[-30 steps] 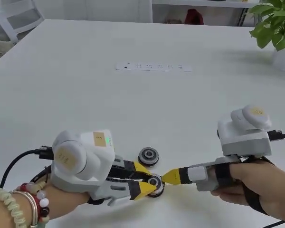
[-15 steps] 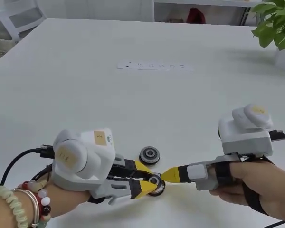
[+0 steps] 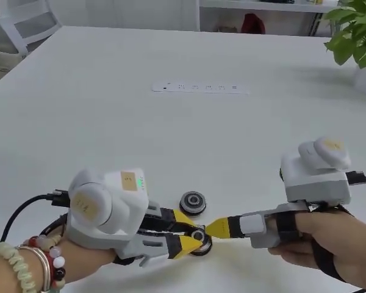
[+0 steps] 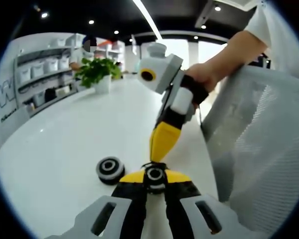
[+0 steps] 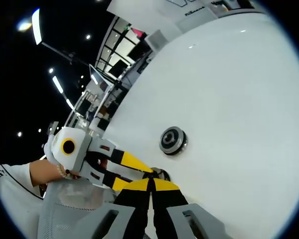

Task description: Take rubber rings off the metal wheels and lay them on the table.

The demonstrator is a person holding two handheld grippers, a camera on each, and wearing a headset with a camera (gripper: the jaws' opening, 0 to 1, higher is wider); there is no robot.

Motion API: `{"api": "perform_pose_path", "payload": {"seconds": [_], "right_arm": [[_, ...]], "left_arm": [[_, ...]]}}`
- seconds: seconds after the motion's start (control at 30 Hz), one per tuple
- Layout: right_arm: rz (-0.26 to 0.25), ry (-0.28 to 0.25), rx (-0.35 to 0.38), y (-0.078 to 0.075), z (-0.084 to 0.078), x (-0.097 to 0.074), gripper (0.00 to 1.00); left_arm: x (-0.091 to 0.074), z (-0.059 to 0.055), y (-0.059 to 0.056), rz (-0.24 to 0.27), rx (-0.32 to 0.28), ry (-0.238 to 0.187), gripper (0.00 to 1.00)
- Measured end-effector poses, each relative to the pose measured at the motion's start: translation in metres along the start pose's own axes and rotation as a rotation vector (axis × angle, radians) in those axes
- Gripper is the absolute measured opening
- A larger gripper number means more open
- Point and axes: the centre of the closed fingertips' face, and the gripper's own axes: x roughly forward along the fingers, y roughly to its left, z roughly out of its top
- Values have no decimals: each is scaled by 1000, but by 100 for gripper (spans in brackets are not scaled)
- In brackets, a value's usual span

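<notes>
Low on the bench (image 3: 110, 110), near six o'clock of the head view, the left tool (image 3: 193, 234) is closed on a metal wheel (image 3: 200, 235), its yellow tips clamping it from both sides. That grip reads as a brace: with the wheel held fast, the other hand can work at its rim. The right tool (image 3: 211, 229) comes in from three o'clock with its jaws drawn together to a narrow point. The point touches the wheel's edge, seemingly to nip or pry the rubber; whether any rubber is caught between the tips I cannot tell. A second wheel (image 3: 193, 202) lies flat on the bench just beyond, at about twelve o'clock of the held one and apart from both tools, with its dark rubber ring (image 3: 182, 204) in place around the hub. I see no loose ring on the bench, so the job looks barely begun.

The left gripper view gives the held wheel face-on, seated between the yellow tips, with the right tool's point meeting its rim from twelve o'clock. The right gripper view shows its own jaws with just a hairline between them and the held wheel peeking out at one o'clock. The head view adds the wider layout: a power strip (image 3: 200, 88) far off at twelve o'clock and a plant (image 3: 354, 30) at two o'clock
</notes>
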Motion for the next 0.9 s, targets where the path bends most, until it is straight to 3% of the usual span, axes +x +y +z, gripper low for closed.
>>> {"api": "perform_pose_path", "payload": {"seconds": [0.2,0.33,0.37,0.4,0.43,0.47,0.63,0.9], "right_arm": [[7,2,-13,3,0,1,0],[39,2,-24,11,1,2,0],[69,2,-26,17,1,3,0],[79,-39,-16,19,8,4,0],[147,-34,-10,31,9,2,0],[67,-8,-41,16,5,3,0],[59,-19,0,10,7,1,0],[10,-7,-3,0,7,3,0]], "left_arm": [[0,0,0,2,3,-3,14],[0,0,0,4,1,-1,14],[0,0,0,4,1,-1,14],[0,0,0,3,2,-1,14],[0,0,0,5,0,-1,14],[0,0,0,6,-1,-1,14],[0,1,0,8,-7,2,14],[1,1,0,13,-11,30,14]]}}
